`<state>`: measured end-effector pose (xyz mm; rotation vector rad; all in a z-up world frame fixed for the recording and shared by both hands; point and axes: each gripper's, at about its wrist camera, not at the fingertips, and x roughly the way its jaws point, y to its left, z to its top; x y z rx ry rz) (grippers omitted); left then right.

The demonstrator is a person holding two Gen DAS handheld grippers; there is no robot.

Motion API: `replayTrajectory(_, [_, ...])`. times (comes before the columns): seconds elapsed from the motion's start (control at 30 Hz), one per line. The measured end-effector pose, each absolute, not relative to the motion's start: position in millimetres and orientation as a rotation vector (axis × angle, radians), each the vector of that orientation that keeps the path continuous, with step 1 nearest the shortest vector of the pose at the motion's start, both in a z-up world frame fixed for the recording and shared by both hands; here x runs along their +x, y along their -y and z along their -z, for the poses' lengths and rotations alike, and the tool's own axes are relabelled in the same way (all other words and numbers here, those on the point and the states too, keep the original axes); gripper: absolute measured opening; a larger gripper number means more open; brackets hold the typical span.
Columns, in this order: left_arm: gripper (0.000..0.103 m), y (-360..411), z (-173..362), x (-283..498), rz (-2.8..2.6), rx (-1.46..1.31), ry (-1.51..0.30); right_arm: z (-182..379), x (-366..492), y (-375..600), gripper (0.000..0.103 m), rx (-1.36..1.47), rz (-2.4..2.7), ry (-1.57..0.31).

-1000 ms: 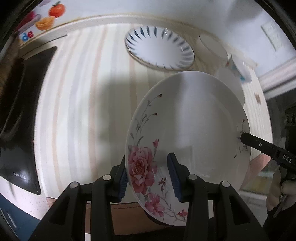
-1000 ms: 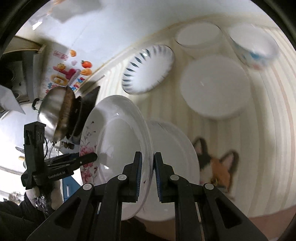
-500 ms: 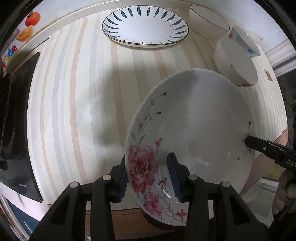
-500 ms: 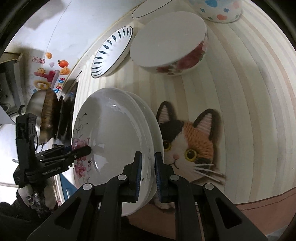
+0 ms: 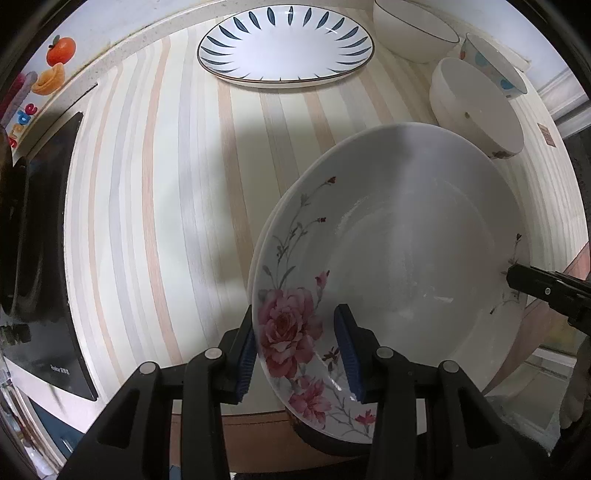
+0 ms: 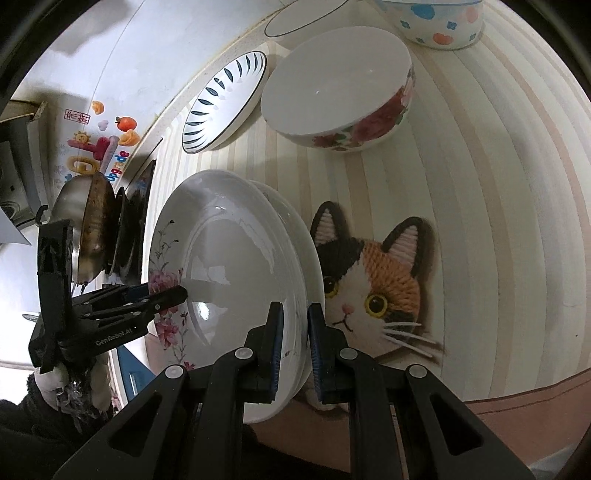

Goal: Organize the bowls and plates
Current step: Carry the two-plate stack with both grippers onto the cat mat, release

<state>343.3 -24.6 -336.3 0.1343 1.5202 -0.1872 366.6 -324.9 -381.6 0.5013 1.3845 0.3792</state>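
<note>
A deep white plate with pink roses point(image 5: 406, 258) is held at two sides of its rim, just above the striped counter point(image 5: 147, 221). My left gripper point(image 5: 297, 354) is shut on the rose-painted rim. My right gripper point(image 6: 295, 347) is shut on the opposite rim, and one of its fingers point(image 5: 535, 284) shows at the plate's far edge in the left wrist view. A plain white plate point(image 6: 314, 266) lies directly under the rose plate point(image 6: 229, 280), nested against it. Whether the right pads also clamp this lower plate I cannot tell. The left gripper point(image 6: 177, 295) reaches in from the left.
A blue-petal plate point(image 5: 286, 44) sits at the back. A plain white bowl point(image 5: 413, 29), a rose bowl point(image 5: 476, 107) and a dotted bowl point(image 5: 491, 62) stand at the back right. A cat-face mat point(image 6: 373, 280) lies beside the plates. A black cooktop point(image 5: 37, 258) with a pan point(image 6: 88, 229) is at the left.
Both grippers have come down with the rose plate toward the counter. The gap to the white plate beneath it has closed. Both grips are unchanged.
</note>
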Motion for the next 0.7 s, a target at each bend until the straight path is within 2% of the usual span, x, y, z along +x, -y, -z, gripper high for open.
replayTrajectory(0.47, [0.037,50.0,342.4,331.3,0.181,0.184,-1.515,376.2,369.9,320.0,0.015,0.459,-0.366,-1.403])
replayTrajectory(0.53, [0.038,46.5,337.5,332.4,0.177,0.17,-1.517,377.6,371.9,318.7,0.018,0.463,-0.35,-1.437])
replayTrajectory(0.7, [0.038,28.0,307.7,343.1,0.153,0.096,-1.473,357.8,380.0,331.8,0.019,0.49,-0.322,-1.425])
